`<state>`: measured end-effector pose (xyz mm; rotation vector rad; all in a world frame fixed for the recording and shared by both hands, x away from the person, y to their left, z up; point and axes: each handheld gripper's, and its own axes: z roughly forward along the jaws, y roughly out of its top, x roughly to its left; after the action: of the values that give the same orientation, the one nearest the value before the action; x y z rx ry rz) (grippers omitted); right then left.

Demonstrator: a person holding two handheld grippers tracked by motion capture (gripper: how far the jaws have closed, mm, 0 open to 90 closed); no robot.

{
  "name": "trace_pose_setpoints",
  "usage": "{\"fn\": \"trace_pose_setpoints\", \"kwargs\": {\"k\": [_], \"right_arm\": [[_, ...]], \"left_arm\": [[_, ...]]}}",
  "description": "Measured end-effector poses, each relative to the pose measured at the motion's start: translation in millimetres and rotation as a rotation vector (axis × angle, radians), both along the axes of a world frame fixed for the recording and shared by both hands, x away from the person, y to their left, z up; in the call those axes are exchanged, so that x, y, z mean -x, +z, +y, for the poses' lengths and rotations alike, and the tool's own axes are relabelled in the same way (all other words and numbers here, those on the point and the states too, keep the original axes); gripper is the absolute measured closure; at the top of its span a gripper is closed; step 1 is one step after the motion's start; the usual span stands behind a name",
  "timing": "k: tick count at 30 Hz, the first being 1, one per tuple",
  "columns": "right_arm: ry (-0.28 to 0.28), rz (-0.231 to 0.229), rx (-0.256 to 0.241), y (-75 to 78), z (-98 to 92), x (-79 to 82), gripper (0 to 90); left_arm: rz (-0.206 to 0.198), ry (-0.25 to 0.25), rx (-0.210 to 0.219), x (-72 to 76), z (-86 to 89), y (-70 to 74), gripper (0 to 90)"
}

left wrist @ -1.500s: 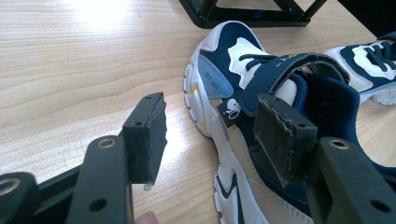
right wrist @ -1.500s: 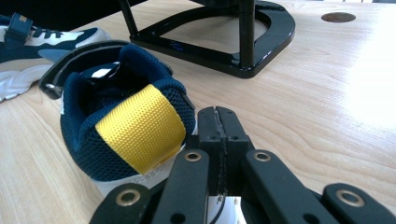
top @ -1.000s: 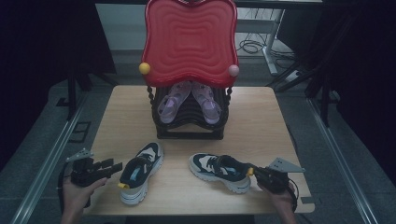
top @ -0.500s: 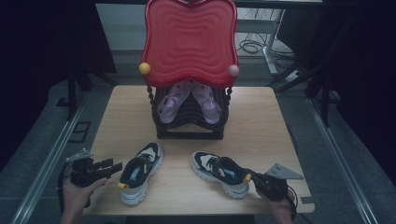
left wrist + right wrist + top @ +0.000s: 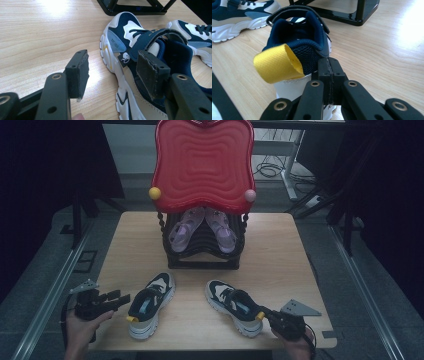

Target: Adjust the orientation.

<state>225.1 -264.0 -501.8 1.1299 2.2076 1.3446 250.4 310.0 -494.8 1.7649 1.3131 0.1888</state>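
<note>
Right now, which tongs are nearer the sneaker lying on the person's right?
Right. The right tongs sit at the heel of the right sneaker, jaws pressed together by its yellow pull tab. The left tongs hover open beside the left sneaker.

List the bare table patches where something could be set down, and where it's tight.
Free: wood left and right of the black rack, out to the table edges. Narrower: the strip between rack and sneakers. Crowded: the front edge, with the left sneaker, right sneaker and both hand-held grippers.
</note>
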Motion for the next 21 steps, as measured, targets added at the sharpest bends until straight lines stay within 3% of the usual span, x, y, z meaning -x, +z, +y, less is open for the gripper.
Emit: {"fn": "trace_pose_setpoints", "kwargs": {"k": [9,21], "right_arm": [[0.052,0.027,0.021,-2.7,17.1,4.7,88.8],[0.043,0.023,-0.007,-2.6,11.9,2.0,88.8]], "left_arm": [[0.000,-0.001,-0.002,-0.2,-0.4,0.0,42.9],[-0.008,-0.002,-0.013,0.5,-2.2,2.5,42.9]]}}
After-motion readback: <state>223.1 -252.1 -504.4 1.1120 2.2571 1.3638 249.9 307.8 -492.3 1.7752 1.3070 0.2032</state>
